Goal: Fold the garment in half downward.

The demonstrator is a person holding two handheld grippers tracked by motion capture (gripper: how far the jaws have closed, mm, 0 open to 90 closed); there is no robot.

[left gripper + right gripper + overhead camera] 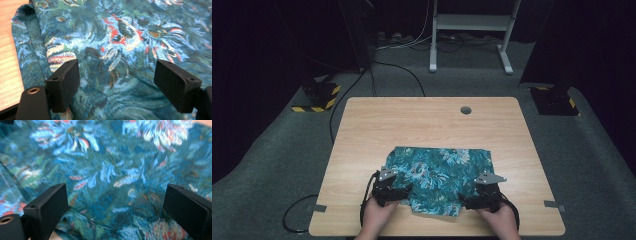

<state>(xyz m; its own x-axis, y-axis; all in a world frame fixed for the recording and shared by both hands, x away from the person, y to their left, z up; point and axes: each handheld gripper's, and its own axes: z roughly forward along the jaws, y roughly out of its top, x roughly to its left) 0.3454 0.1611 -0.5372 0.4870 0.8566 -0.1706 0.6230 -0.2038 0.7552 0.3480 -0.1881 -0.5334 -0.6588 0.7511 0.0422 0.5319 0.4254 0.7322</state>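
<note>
A teal cloth (438,176) printed with blue, white and red flowers lies spread on the near half of the wooden counter (427,120), roughly centred between its left and right edges. Its far edge runs fairly straight, while the near edge is uneven and dips toward the person. The person's hands come in from the bottom of the high view, each with a hand-held gripper at one of the cloth's near corners.

The left hand-held gripper (388,186) sits at the near left corner. In the left gripper view its two black jaws stand well apart over the patterned fabric (120,50), nothing pinched between them; a folded edge of the cloth runs along the left side with bare counter (7,62) beside it. No pad presses on the fabric.

The right hand-held gripper (484,192) is at the near right corner. In the right gripper view its jaws are likewise spread wide above the cloth (112,175), with a rumpled fold low between them. The picture is a little blurred, so whether the lower jaw tips brush the fabric is hard to tell, but they grip nothing.

A small round hole (466,110) sits in the counter's far part, well apart from the cloth.
</note>
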